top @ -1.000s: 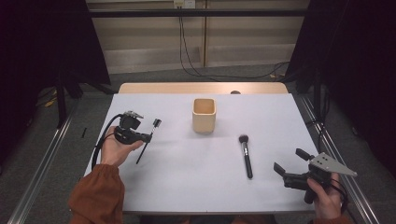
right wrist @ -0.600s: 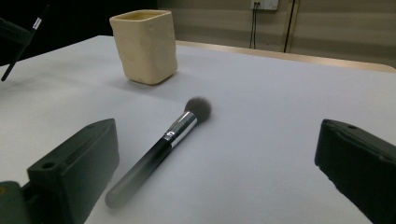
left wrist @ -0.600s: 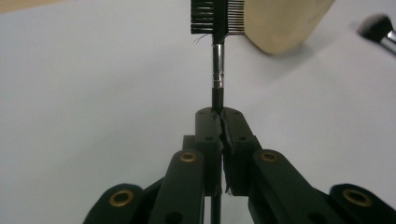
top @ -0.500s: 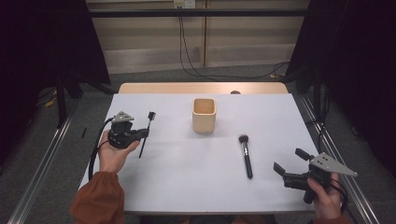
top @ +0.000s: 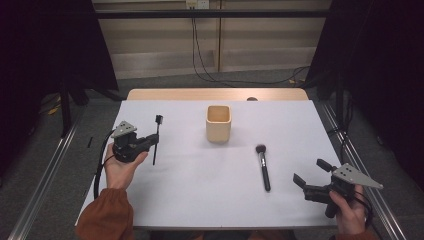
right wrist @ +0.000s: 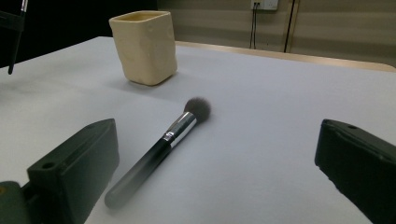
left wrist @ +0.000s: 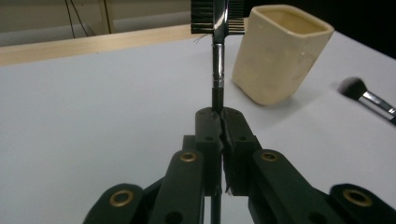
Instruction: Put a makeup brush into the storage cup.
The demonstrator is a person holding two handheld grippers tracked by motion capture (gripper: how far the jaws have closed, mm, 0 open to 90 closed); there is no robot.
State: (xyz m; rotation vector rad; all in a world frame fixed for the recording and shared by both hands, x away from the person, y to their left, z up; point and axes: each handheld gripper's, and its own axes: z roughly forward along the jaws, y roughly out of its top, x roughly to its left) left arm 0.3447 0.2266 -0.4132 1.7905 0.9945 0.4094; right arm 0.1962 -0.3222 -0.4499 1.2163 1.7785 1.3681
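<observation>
The small comb brush (top: 156, 139) sits clamped by its thin black handle in the left gripper (top: 148, 142), held above the left part of the white table (top: 190, 190), its bristled head pointing away from the person. The cream cup (top: 218, 123) stands near, to its right. Farther right lies the powder brush (top: 262, 166). The right gripper (top: 309, 173) rests with jaws spread wide, holding nothing.

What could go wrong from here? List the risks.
1. The left hand-held gripper pinches the thin brow brush low on its handle, so it might pivot or slip.
2. The cup looks light; a brush catching its rim could tip it.
3. The open right hand-held gripper could roll the powder brush away.
</observation>
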